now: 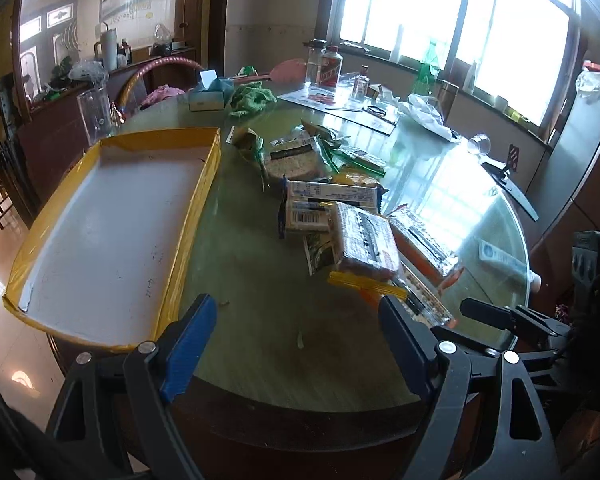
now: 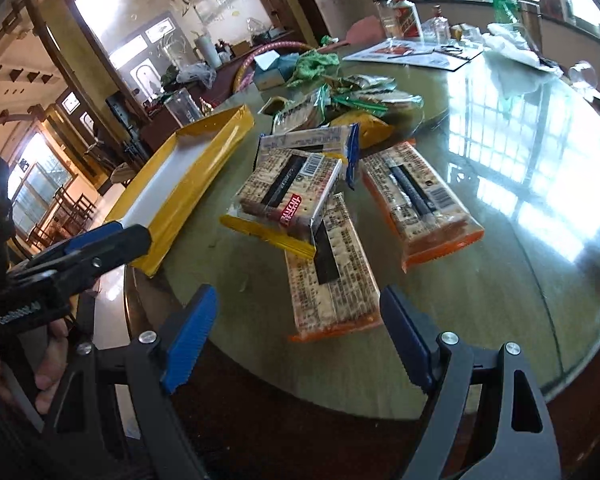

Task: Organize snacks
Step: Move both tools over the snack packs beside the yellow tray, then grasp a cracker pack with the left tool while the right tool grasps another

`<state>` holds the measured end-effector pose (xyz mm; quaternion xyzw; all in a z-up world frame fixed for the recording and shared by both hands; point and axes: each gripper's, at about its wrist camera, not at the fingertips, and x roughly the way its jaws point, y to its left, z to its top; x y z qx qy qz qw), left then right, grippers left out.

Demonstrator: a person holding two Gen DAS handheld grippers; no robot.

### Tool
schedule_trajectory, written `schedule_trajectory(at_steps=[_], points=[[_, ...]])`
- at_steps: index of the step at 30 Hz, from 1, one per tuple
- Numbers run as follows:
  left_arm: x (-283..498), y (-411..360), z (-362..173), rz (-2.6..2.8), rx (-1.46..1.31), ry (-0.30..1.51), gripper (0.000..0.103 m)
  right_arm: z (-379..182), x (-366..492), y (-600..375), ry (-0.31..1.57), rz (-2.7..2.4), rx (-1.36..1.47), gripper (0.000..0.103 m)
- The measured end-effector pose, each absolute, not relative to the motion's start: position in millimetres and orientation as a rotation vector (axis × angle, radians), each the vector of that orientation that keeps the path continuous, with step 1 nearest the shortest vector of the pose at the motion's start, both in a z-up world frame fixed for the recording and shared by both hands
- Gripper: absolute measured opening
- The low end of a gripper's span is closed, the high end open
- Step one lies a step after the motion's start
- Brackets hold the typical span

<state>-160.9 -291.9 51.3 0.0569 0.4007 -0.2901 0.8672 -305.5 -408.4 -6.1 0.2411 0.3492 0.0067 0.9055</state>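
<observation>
A shallow yellow box (image 1: 112, 236) with a white bottom lies empty at the table's left edge; its yellow wall also shows in the right wrist view (image 2: 196, 184). A pile of snack packets (image 1: 340, 208) lies to its right: a yellow-edged cracker pack (image 2: 288, 196), two orange-edged cracker packs (image 2: 332, 284) (image 2: 420, 200), a blue-edged pack (image 2: 312, 140) and green-wrapped snacks (image 2: 356, 100) behind. My left gripper (image 1: 296, 320) is open and empty above the table's near edge. My right gripper (image 2: 296, 308) is open and empty just in front of the nearest orange-edged pack.
The round glass-topped table (image 1: 260, 280) holds a glass (image 1: 94, 114), a tissue box (image 1: 208, 94), a green cloth (image 1: 252, 98), bottles (image 1: 328, 68), papers (image 1: 340, 108) and a plastic bag (image 1: 428, 114) at the back. A tube (image 1: 504, 258) lies at the right edge.
</observation>
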Motion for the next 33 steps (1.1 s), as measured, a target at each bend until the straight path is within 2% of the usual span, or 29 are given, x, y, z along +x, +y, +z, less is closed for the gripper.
schedule_trajectory(at_steps=[6,12,14,21,26,29,31,32,33], points=[[-143.3,-300.8,51.0,-0.634,0.113,0.885,0.083,-11.7,-283.7,-403.9,0.762,-0.029,0.411,0.081],[-141.6,-305.6,49.2,-0.641,0.118,0.912,0.083,-19.4,-276.1,-390.6,0.798,-0.092,0.273,0.067],[-142.6,-307.7,49.5,-0.643,0.125,0.915,0.083,-22.3,-278.0,-387.1,0.811,-0.123,0.226,0.058],[-140.2,-355.0,43.7,-0.744,0.199,0.950,0.083,-24.6,-311.7,-390.5,0.814,-0.094,0.189,0.057],[-138.1,-413.3,17.9,-0.814,0.429,0.938,0.084,-24.5,-325.6,-394.7,0.807,-0.072,0.178,0.057],[-152.4,-426.0,13.2,-0.796,0.540,0.853,0.083,-25.0,-328.7,-395.2,0.806,-0.063,0.169,0.057],[-157.6,-426.1,8.4,-0.811,0.568,0.881,0.079,-25.1,-329.8,-396.8,0.805,-0.052,0.168,0.057],[-158.0,-422.4,10.2,-0.817,0.547,0.874,0.073,-25.2,-330.0,-398.0,0.805,-0.045,0.164,0.057],[-157.7,-419.4,9.9,-0.823,0.537,0.893,0.071,-25.6,-330.4,-398.6,0.805,-0.036,0.161,0.057]])
